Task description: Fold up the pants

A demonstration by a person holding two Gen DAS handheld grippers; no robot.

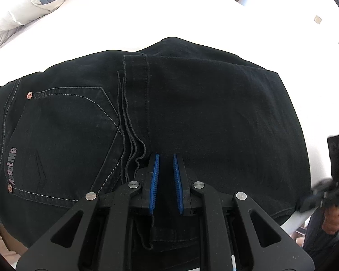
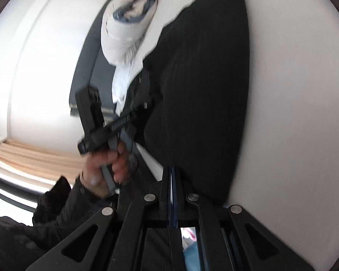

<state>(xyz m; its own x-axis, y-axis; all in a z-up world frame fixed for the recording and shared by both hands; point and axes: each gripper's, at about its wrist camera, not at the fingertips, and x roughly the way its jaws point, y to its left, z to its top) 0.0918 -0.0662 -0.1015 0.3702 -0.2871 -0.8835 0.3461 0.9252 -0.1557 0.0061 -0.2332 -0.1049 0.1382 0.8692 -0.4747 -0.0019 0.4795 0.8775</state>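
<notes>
The left hand-held gripper (image 1: pixel 164 158), its blue-padded fingers a little apart with nothing between them, hovers over the folded black denim pants (image 1: pixel 203 117) lying on the white bed (image 1: pixel 192 15), reaching its near edge. The right gripper (image 2: pixel 170 171) looks pressed together at the pants' near edge; whether cloth is caught is unclear. Denim this thick should be heavy, soft and grippy; the stacked hems (image 1: pixel 128 117) look best to pinch.
</notes>
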